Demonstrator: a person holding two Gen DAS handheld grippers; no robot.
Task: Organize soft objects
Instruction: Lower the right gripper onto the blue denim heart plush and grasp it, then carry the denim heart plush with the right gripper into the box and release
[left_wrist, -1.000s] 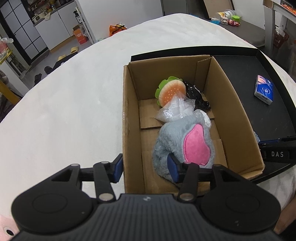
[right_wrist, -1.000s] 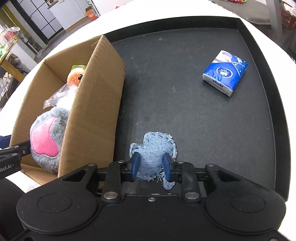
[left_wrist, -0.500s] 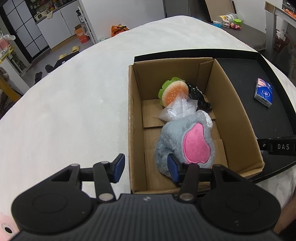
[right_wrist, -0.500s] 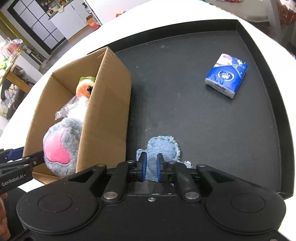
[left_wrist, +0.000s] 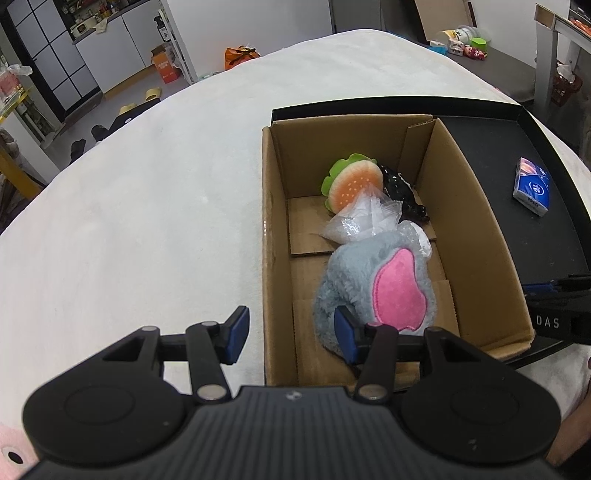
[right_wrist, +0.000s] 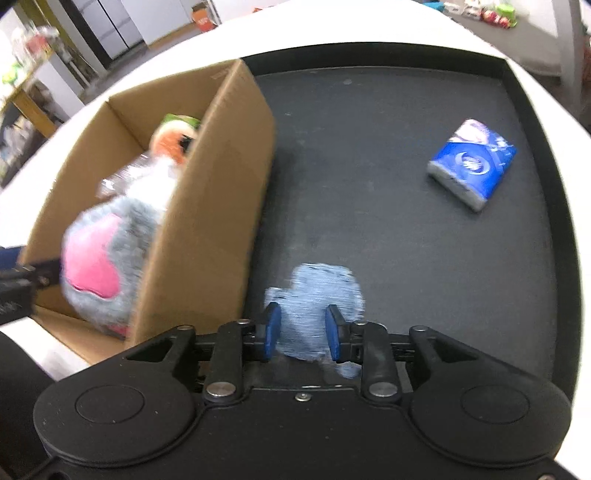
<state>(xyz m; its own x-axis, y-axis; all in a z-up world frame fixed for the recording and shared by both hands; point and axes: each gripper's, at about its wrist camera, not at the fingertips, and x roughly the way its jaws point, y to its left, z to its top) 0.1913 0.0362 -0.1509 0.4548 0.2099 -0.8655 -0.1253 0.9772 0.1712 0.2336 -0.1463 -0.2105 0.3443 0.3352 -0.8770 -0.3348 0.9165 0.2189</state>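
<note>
**Grip Loosens Over Denim Scrap Beside the Box**

Half a second ago the right gripper's (right_wrist: 302, 334) blue pads stood nearly together over the denim scrap (right_wrist: 317, 301); its jaws have just been opening, and the pads now stand apart on either side of the cloth, which lies between them on the black tray (right_wrist: 406, 236); the blur leaves it unclear whether the pads touch it; the scrap sits just right of the cardboard box's (left_wrist: 476, 221) near right corner; a blue tissue pack (right_wrist: 472, 164) lies on the same tray, well to the right of the box and toward its far end; the left gripper (left_wrist: 291, 334) has kept its place at the box's near left corner, jaws spread and holding nothing, one pad outside the left wall over the white cloth (left_wrist: 147, 206), the other inside just in front of the grey and pink plush toy (left_wrist: 376, 288); that toy fills the near half of the box; beyond it, toward the far wall, lie a clear plastic bag (left_wrist: 364, 218), a soft burger toy (left_wrist: 352, 181) and a black item (left_wrist: 402, 192), all touching.
</note>
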